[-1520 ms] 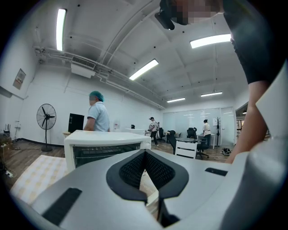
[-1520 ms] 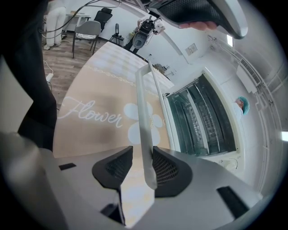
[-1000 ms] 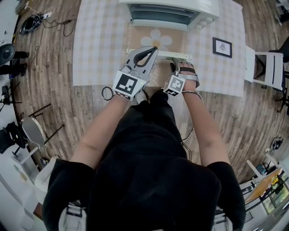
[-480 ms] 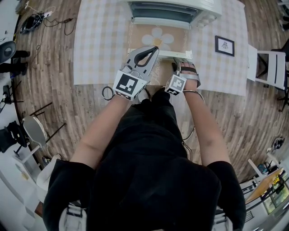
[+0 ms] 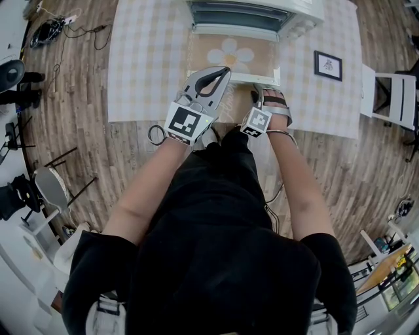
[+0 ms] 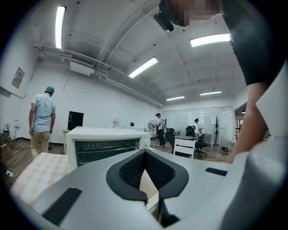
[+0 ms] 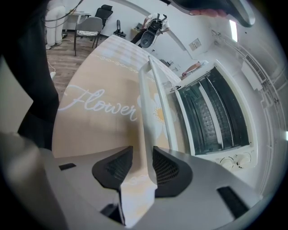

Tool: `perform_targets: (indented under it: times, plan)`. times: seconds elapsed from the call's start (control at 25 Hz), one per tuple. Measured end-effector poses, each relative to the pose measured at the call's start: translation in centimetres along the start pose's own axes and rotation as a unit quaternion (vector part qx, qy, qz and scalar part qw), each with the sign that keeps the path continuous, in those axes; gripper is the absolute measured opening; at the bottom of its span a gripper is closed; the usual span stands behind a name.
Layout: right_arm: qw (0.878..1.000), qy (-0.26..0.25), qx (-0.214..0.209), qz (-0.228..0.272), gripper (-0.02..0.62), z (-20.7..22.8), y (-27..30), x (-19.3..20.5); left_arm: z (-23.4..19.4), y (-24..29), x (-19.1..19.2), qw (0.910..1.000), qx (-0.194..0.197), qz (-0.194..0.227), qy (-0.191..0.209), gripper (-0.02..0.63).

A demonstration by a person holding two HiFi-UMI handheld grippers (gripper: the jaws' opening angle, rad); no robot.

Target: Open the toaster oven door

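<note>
The white toaster oven (image 5: 249,13) stands at the far edge of the checked table. Its glass door (image 5: 229,55) lies folded down flat toward me, and a beige flower mat shows through it. My right gripper (image 5: 256,97) is at the door's front right edge. In the right gripper view the jaws of that gripper (image 7: 143,161) are shut on the door's white front rim (image 7: 146,112), and the dark oven racks (image 7: 211,112) show beyond. My left gripper (image 5: 222,70) hovers over the door's front edge, shut and holding nothing. In the left gripper view the oven (image 6: 105,146) lies ahead of those jaws (image 6: 145,155).
A small framed picture (image 5: 329,65) lies on the tablecloth (image 5: 144,59) to the right of the oven. A white chair (image 5: 389,98) stands off the table's right side. Cables (image 5: 46,33) lie on the wooden floor at far left. People (image 6: 42,119) stand in the background.
Almost nothing differs: the view has shifted slightly, both grippers stay where they were, and the door still lies flat.
</note>
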State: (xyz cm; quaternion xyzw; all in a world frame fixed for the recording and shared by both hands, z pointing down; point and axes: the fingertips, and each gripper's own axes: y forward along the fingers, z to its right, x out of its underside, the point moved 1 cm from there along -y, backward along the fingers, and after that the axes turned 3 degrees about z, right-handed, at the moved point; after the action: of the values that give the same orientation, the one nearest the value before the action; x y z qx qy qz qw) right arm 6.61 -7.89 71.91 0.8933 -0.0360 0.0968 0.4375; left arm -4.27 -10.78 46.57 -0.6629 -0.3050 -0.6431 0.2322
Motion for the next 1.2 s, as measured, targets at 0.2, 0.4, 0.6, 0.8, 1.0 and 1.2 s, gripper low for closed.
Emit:
perform_targets:
  times: [0.2,0.4,0.6,0.8,1.0,1.2]
  plan:
    - [1.0,0.003,-0.008,-0.002,0.15,-0.3,0.0,0.0,-0.1,-0.1,-0.2,1.0,-0.003,0.007,0.006,0.012]
    - [1.0,0.002,-0.008,-0.003,0.15,-0.3,0.1,0.0,-0.2,-0.2,-0.1,1.0,-0.004,0.005,0.006,0.012]
    - [1.0,0.0,-0.005,-0.005,0.152,0.1,-0.2,-0.1,-0.2,-0.2,-0.3,0.9999,-0.003,0.006,0.008,0.012]
    - [1.0,-0.001,-0.004,-0.004,0.15,0.2,-0.4,0.0,-0.1,-0.2,-0.5,0.9999,-0.004,0.008,0.008,0.012]
    - [1.0,0.0,-0.001,-0.003,0.15,0.6,-0.8,0.0,-0.1,-0.1,-0.8,0.9999,-0.003,0.01,0.009,0.012]
    - [1.0,0.001,-0.006,0.0,0.15,0.3,-1.3,-0.1,0.1,0.0,-0.9,0.9999,0.0,0.01,0.01,0.014]
